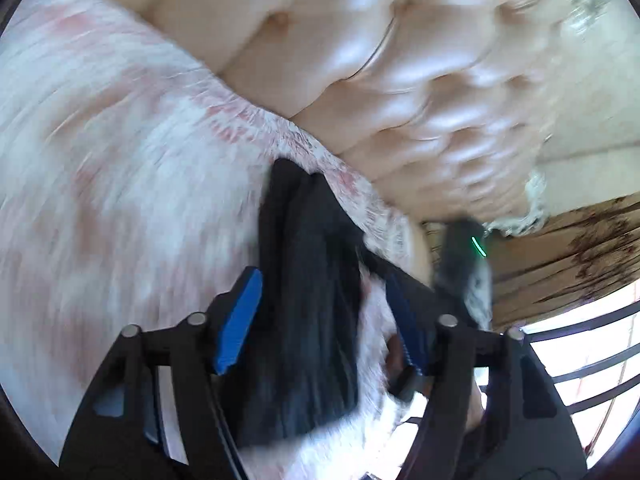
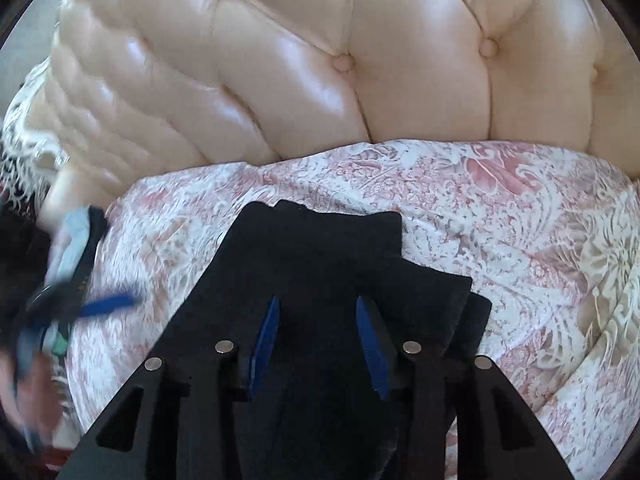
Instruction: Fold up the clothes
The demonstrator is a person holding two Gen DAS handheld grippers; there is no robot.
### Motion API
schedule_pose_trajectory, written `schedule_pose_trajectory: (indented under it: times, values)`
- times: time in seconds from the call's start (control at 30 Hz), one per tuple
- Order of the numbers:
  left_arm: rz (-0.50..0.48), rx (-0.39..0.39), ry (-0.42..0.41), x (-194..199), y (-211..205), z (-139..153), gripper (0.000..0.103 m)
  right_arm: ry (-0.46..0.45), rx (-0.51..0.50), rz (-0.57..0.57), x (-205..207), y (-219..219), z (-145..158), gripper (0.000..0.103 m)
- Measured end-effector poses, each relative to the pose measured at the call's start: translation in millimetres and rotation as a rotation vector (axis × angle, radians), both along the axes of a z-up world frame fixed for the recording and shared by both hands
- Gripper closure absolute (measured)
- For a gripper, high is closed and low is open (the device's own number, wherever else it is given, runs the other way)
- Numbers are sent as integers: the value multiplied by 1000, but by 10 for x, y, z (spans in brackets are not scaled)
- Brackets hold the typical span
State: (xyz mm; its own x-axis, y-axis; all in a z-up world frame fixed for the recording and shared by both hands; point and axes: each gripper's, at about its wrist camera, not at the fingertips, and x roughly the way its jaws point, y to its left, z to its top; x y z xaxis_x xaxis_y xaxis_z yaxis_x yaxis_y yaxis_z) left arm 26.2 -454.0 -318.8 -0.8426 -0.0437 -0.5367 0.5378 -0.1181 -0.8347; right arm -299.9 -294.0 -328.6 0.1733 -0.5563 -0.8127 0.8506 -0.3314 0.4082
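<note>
A folded black garment [image 2: 344,264] is being rested on the floral bedspread [image 2: 500,216], just below the tufted headboard [image 2: 304,64]. The right gripper [image 2: 318,320] is being held wide apart over the garment. The left gripper [image 1: 320,308] is also spread wide, the garment between its blue pads [image 1: 238,320]. Bare bedspread is being left on both sides of the garment.

Tufted cream headboard [image 2: 340,60], floral bedspread [image 2: 500,208]
</note>
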Motion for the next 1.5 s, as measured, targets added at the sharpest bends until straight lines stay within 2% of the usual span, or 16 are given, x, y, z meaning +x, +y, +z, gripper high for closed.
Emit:
schedule_pose_trajectory:
  times: [0.17, 0.23, 0.27, 0.3, 0.47, 0.63, 0.73, 0.8, 0.83, 0.93, 1.13, 1.17, 1.23, 1.3, 1.37, 1.5]
  values:
    - [176, 219, 157, 497, 1086, -357, 34, 29, -48, -103, 14, 304, 387, 60]
    - [206, 282, 183, 448, 1310, -546, 34, 41, -67, -144, 19, 426, 541, 46]
    - [218, 301, 197, 410, 1370, -609, 34, 47, -76, -165, 22, 487, 619, 29]
    - [228, 317, 219, 363, 1420, -665, 34, 57, -87, -183, 44, 584, 709, 22]
    - [258, 286, 219, 84, 1441, -656, 34, 129, -142, -189, 578, 1669, 1053, 22]
    - [323, 316, 153, -41, 1462, -736, 35, 39, -156, -318, 1024, 2790, 862, 22]
    - [340, 271, 169, -111, 1425, -706, 43, -6, -137, -366, 1203, 3271, 749, 22]
    - [329, 287, 131, -187, 1403, -748, 55, -5, -110, -361, 1274, 3449, 717, 22]
    - [332, 301, 107, -205, 1408, -776, 55, -2, -98, -358, 1302, 3525, 705, 22]
    - [380, 339, 98, -175, 1493, -838, 55, 7, -99, -359, 1285, 3602, 746, 22]
    - [419, 306, 75, -265, 1392, -825, 55, 9, -130, -318, 1184, 3403, 900, 22]
    - [409, 298, 59, -279, 1368, -828, 57, 11, -132, -309, 1163, 3347, 923, 22]
    - [373, 276, 21, -295, 1322, -825, 72, 7, -138, -282, 1096, 3189, 970, 22]
    - [312, 231, -26, -269, 1275, -728, 81, -2, -163, -228, 972, 2956, 1080, 22]
    - [264, 170, -75, -189, 1246, -522, 82, -16, -194, -158, 822, 2688, 1215, 22]
    - [218, 141, -107, 151, 1224, -216, 83, -19, -199, 38, 247, 1900, 1414, 16]
